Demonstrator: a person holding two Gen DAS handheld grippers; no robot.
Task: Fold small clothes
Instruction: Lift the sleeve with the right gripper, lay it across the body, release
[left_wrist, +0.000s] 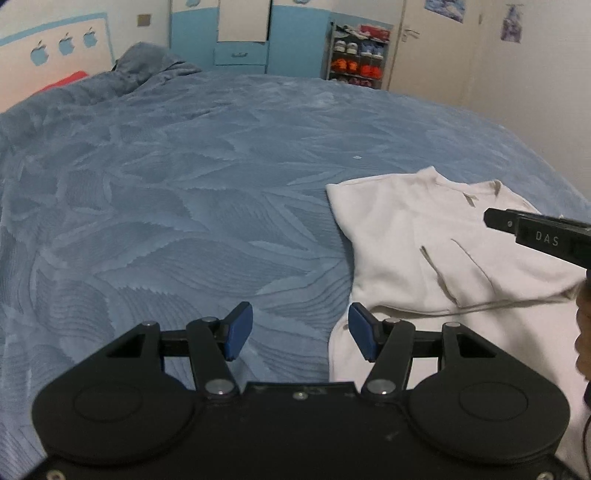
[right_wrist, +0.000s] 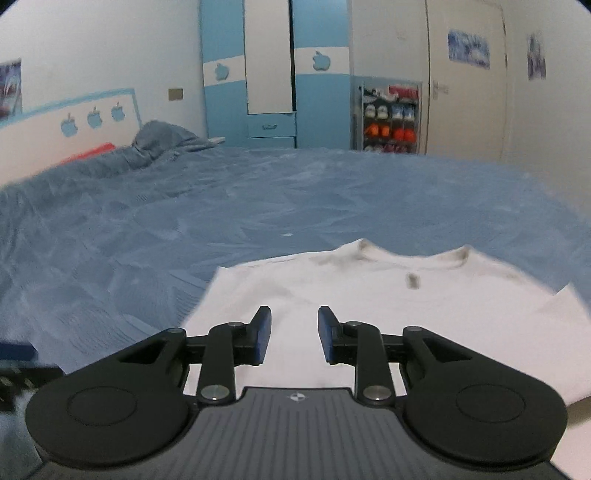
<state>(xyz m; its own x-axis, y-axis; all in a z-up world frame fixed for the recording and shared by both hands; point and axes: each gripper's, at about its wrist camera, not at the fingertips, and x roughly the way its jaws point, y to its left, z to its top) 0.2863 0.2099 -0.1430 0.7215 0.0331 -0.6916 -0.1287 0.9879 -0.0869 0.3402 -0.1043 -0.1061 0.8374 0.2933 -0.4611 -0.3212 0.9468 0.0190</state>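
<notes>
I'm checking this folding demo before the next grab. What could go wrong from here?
The white shirt already has creases, so a fold may trap them. The left gripper sits open over the shirt's edge and the blue bedspread; closing might pinch both. The right gripper is open, holding nothing.

The room is looking dim and a bit grainy; edges are bending round, and the right view is looking blurry.

We read "DAS" in pale letters on the black right gripper (left_wrist: 539, 236) entering from the right edge; nothing else legible.
</notes>
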